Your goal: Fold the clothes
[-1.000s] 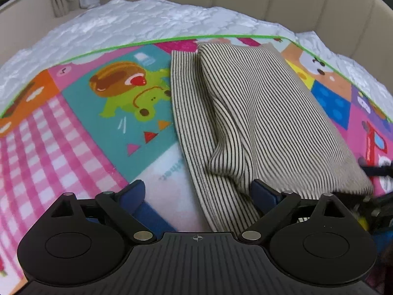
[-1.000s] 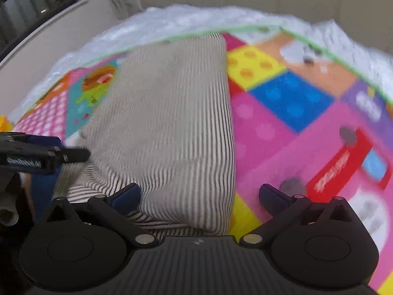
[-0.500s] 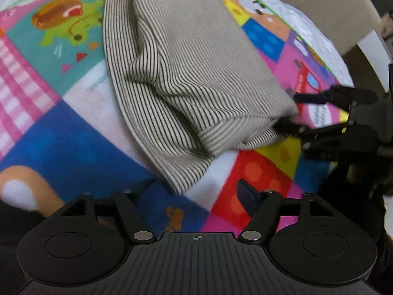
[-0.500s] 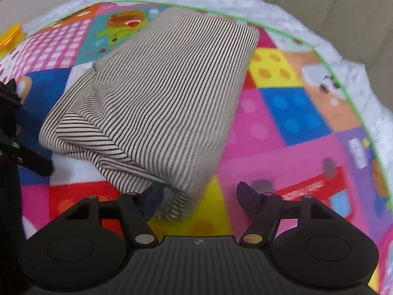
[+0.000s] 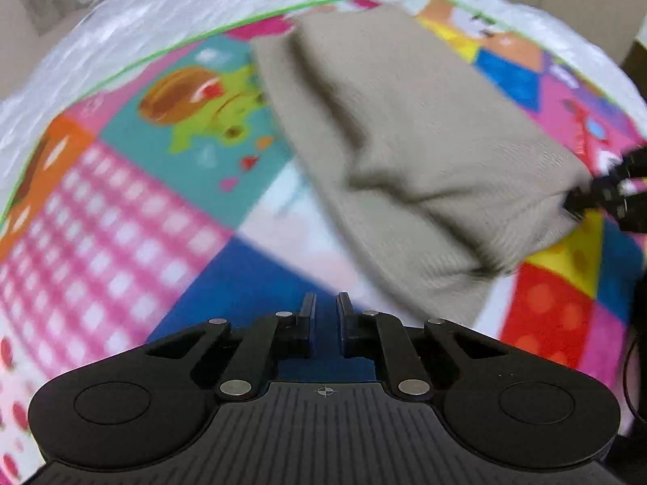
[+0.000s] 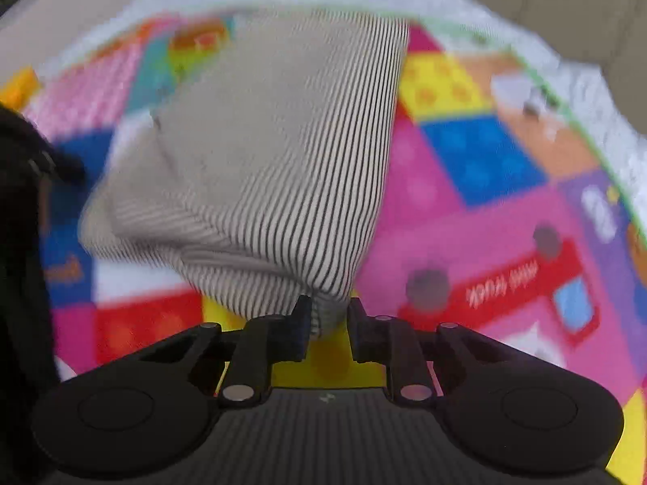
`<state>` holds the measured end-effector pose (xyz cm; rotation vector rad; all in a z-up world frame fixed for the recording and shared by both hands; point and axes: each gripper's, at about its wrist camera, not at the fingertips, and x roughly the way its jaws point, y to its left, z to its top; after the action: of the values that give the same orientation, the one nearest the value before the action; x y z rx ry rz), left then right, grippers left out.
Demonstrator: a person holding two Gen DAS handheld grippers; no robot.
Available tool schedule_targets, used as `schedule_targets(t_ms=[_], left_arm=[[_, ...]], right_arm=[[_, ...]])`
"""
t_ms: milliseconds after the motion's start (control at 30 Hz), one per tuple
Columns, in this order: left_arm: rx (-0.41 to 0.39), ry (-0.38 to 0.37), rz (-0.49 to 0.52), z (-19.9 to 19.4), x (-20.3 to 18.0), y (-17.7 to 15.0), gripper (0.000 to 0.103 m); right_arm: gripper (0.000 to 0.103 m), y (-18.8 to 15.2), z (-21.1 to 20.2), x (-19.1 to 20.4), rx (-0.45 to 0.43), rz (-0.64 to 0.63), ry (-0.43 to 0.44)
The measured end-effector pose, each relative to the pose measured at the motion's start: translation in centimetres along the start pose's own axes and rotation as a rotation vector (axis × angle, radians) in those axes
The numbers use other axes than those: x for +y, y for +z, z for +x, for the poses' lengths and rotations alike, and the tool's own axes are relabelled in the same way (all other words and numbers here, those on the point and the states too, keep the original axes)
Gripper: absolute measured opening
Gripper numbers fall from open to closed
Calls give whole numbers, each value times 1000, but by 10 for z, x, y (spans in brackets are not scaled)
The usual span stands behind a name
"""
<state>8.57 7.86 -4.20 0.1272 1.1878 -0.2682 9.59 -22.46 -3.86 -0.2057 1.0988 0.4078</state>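
A folded beige garment with thin dark stripes [image 5: 404, 141] lies on the colourful play mat [image 5: 121, 202], blurred by motion. My left gripper [image 5: 325, 311] is shut, with nothing between its fingers. It hovers over a blue patch just short of the garment's near hem. In the right wrist view the same garment [image 6: 283, 161] fills the middle. My right gripper [image 6: 328, 315] is shut on its near corner, and striped cloth is pinched between the pads. The right gripper [image 5: 598, 198] also shows at the left wrist view's right edge, at that corner.
The play mat [image 6: 485, 161] lies on a white quilted bed cover [image 5: 121, 32]. A beige padded headboard [image 6: 566, 20] runs behind it. The dark shape of the left gripper [image 6: 36, 161] sits at the right wrist view's left edge.
Both grippers went from open to shut. The right one closed on the garment's near corner. The left one closed on nothing beside the near hem.
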Motion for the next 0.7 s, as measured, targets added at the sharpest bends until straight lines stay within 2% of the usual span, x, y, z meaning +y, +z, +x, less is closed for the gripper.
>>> schedule_targets(t_ms=[33,100,167,233,333,400,433,467,500,533,567,600,700], left_arm=[[12,1,-20,0,6,-2,14],[-14,-46,-72,-4,10,-2,22],[-58,-97,-126,-5,7,3,41],[-102,-148,-179,-7,5,8,49],[-168,-224,-259,-9,1,15,54],[-212,-275,-313,-10,-2,20,60],[-234,-301,-340,-11,-3,22,68],[-257,-300,-366,-7,-4,26,76],[-289,-283,-384,-2,-6,30,78],[-316,-260,-391,4,-7,32,78],[-311,-234,-381,13,-9,33,78],[-304,-209,-369,22,-12,34,77],[-252,-131,-304,42,-18,35,75]], right_arm=[[21,-1,1,0,3,7,-2],[33,1,-11,2,-43,4,-7],[55,4,-26,6,-100,-4,-12],[67,9,-34,8,-175,36,23],[87,17,-45,12,-288,105,84],[87,18,-31,13,-306,198,137],[87,16,-17,15,-290,229,140],[88,13,-2,17,-271,254,136],[89,10,7,22,-260,240,107],[95,7,14,27,-252,213,71],[100,4,22,32,-244,186,34],[100,1,29,38,-236,159,-2],[103,1,33,29,-226,218,42]])
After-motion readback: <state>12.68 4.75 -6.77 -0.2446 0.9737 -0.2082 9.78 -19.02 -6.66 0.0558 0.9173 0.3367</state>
